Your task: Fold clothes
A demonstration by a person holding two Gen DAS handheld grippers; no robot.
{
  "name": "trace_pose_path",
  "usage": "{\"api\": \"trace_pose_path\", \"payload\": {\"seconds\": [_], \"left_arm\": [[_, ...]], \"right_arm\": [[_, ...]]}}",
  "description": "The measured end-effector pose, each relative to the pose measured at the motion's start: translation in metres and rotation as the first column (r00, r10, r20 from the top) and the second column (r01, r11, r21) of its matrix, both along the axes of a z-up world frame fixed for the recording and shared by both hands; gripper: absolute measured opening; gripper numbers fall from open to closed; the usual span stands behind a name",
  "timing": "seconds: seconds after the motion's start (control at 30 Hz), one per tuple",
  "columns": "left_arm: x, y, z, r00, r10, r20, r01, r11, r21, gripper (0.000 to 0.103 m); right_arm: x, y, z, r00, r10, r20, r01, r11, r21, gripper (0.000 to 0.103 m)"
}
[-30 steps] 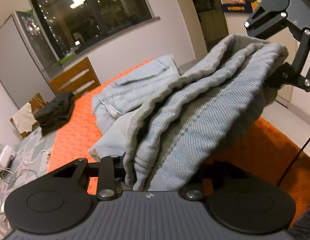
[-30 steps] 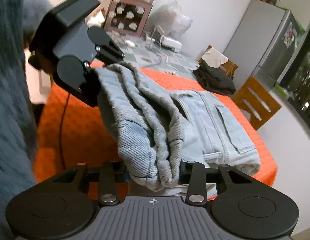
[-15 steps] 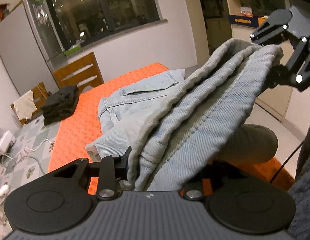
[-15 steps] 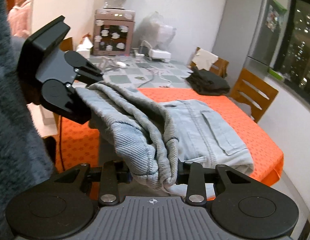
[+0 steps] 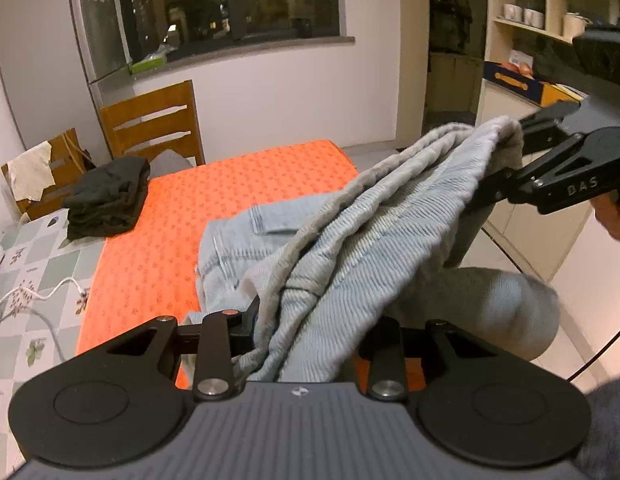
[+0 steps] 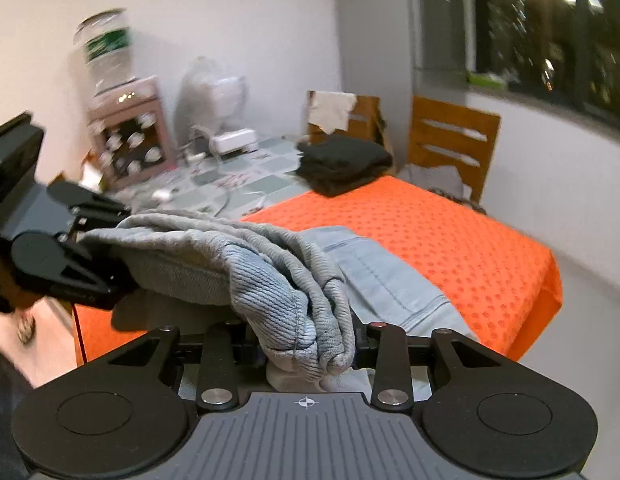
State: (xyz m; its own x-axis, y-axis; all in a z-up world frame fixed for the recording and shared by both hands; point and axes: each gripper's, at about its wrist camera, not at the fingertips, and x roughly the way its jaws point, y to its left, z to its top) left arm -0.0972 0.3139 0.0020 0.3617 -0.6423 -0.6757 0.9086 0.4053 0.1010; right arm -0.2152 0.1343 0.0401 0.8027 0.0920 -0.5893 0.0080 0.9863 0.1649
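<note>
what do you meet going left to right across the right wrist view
left gripper → water bottle → white bag → folded black clothes → wooden chair → window

An orange tablecloth [image 5: 213, 208] covered the table. A wooden slatted chair [image 5: 151, 128] stood at its far side. Beside the cloth lay a checked floral covering [image 6: 245, 176] bearing a white power adapter [image 6: 233, 141] and cable. A water dispenser [image 6: 121, 120] stood against the wall. Mugs [image 5: 524, 14] occupied open shelving.
</note>
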Motion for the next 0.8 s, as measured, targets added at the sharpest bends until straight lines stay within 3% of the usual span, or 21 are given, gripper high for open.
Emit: {"api": "trace_pose_path", "payload": {"seconds": [0.17,0.33,0.47,0.63,0.8], "left_arm": [[0.040,-0.050,0.008,1.000,-0.018,-0.019,0.019,0.998,0.061,0.040],[0.091,-0.093,0.002,0.995,0.009,-0.103,0.003,0.993,0.119,0.041],[0.133,-0.118,-0.005,0.985,0.056,-0.162,-0.035,0.991,0.126,0.042],[0.169,-0.150,-0.025,0.980,0.083,-0.182,-0.055,0.987,0.152,0.042],[0.200,-0.180,-0.044,0.975,0.070,-0.210,-0.034,0.985,0.170,0.044]], "right_arm": [[0.043,-0.045,-0.018,0.995,-0.071,-0.066,0.077,0.993,0.090,0.041],[0.074,-0.072,-0.032,0.986,-0.114,-0.124,0.124,0.989,0.084,0.048],[0.071,-0.078,-0.018,0.978,-0.183,-0.102,0.189,0.981,0.050,0.057],[0.056,-0.077,0.006,0.962,-0.272,-0.040,0.272,0.962,0.014,0.057],[0.056,-0.056,0.005,0.969,-0.246,-0.037,0.248,0.967,0.064,0.055]]}}
